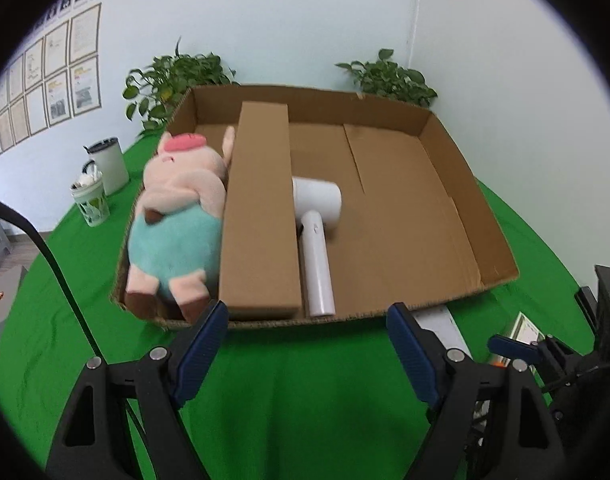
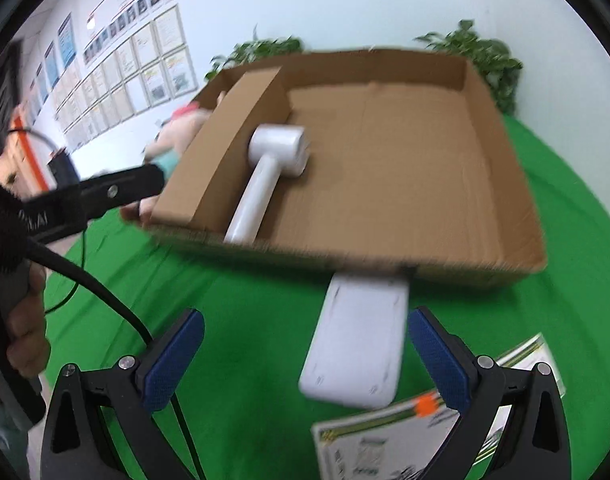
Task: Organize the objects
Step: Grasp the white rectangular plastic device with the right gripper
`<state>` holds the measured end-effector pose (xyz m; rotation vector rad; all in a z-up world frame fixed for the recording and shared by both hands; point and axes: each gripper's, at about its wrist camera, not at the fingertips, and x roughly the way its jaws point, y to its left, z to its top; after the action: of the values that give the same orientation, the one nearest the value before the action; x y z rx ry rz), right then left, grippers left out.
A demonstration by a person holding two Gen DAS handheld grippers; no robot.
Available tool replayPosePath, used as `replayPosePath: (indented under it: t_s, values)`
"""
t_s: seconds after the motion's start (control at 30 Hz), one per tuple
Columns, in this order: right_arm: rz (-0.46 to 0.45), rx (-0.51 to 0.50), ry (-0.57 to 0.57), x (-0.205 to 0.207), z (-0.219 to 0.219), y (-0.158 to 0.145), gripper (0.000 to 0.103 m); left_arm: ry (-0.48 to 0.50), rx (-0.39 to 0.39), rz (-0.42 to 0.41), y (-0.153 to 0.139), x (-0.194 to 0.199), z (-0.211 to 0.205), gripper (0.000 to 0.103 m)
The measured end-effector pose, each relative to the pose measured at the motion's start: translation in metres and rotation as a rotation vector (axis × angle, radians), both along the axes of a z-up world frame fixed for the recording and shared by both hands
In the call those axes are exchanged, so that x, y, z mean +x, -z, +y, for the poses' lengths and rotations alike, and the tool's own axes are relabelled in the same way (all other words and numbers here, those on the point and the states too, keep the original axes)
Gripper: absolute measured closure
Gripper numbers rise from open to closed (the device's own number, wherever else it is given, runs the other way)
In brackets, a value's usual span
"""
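Cardboard tray [image 1: 457, 184] fills the middle of both views, resting on the green-covered counter [image 1: 289, 392]. Inside it, the left wrist view shows a plush pig [image 1: 177, 216] lying along the left side, a long brown box [image 1: 261, 216] just beside it, and a white hair dryer [image 1: 317, 236] touching the box's right flank, handle toward the lower edge of the frame. The right half of the tray floor is bare cardboard.

Only the left wrist view shows the pig whole; in the right wrist view it is a pink and teal blur at centre left behind the box. That same left view alone takes in two cups [image 1: 101, 184] at centre left on the counter and two leafy plants [image 1: 173, 80] behind the tray.

The right wrist view alone shows a flat white slab-shaped object [image 2: 361, 340] lying on the counter just below the tray's near wall, between the spread blue pads, and a printed booklet [image 2: 389, 440] at the lower right, partly under the slab's lower corner. Its print is too blurred to read. At far left of that frame a hand [image 2: 25, 328] grips a black handle bearing pale lettering that cannot be made out.

Left tongs [image 1: 307, 344] stand released, holding nothing, at the tray's near wall. Right tongs [image 2: 305, 360] are also spread wide and released, with the white slab lying between the pads, apart from both.

Framed papers [image 1: 57, 76] on the upper-left wall are illegible.
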<state>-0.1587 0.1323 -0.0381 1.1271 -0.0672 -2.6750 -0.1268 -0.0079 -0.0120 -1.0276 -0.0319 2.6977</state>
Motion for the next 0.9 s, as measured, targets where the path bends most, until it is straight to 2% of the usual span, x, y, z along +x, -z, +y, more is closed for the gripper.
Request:
replayPosePath:
  t_s: [0.13,0.27,0.33,0.37,0.43,0.47,0.53,0.57,0.67,0.77,0.83,0.87,0.9]
  values:
    - [-0.062,0.051,-0.006,-0.003,-0.005,0.028,0.003,0.057,0.013,-0.064,0.024,0.011,0.002,0.022]
    - [-0.086,0.108,0.029,-0.008,-0.002,0.038,0.023,0.087,0.061,-0.125,0.035,0.009,0.003,0.022]
    - [-0.076,0.158,0.042,-0.009,-0.003,0.038,0.037,0.095,0.076,-0.14,0.037,0.006,0.003,0.022]
    - [-0.068,0.174,0.045,-0.008,-0.003,0.037,0.047,0.098,0.086,-0.146,0.039,0.006,0.002,0.022]
    - [-0.058,0.171,0.025,-0.005,-0.004,0.035,0.059,0.107,0.124,-0.168,0.042,0.003,-0.001,0.022]
    - [-0.056,0.176,0.013,-0.003,-0.006,0.036,0.06,0.109,0.143,-0.183,0.044,0.002,-0.002,0.022]
    - [-0.049,0.202,0.002,0.0,-0.011,0.038,0.06,0.115,0.181,-0.215,0.049,0.0,-0.005,0.022]
    - [-0.049,0.203,0.007,0.0,-0.012,0.038,0.056,0.117,0.198,-0.23,0.051,-0.001,-0.007,0.022]
    - [-0.084,0.189,0.055,-0.004,-0.01,0.041,0.013,0.124,0.218,-0.249,0.053,-0.001,-0.008,0.022]
    - [-0.128,0.155,0.093,-0.013,-0.001,0.047,0.013,0.127,0.218,-0.249,0.054,-0.001,-0.008,0.022]
    - [-0.139,0.146,0.088,-0.017,-0.001,0.048,0.022,0.12,0.217,-0.252,0.054,-0.003,-0.009,0.022]
    - [-0.151,0.153,0.074,-0.018,-0.004,0.05,0.033,0.119,0.221,-0.253,0.054,-0.003,-0.01,0.022]
    - [-0.148,0.172,0.067,-0.018,-0.007,0.05,0.033,0.118,0.225,-0.254,0.053,-0.003,-0.01,0.022]
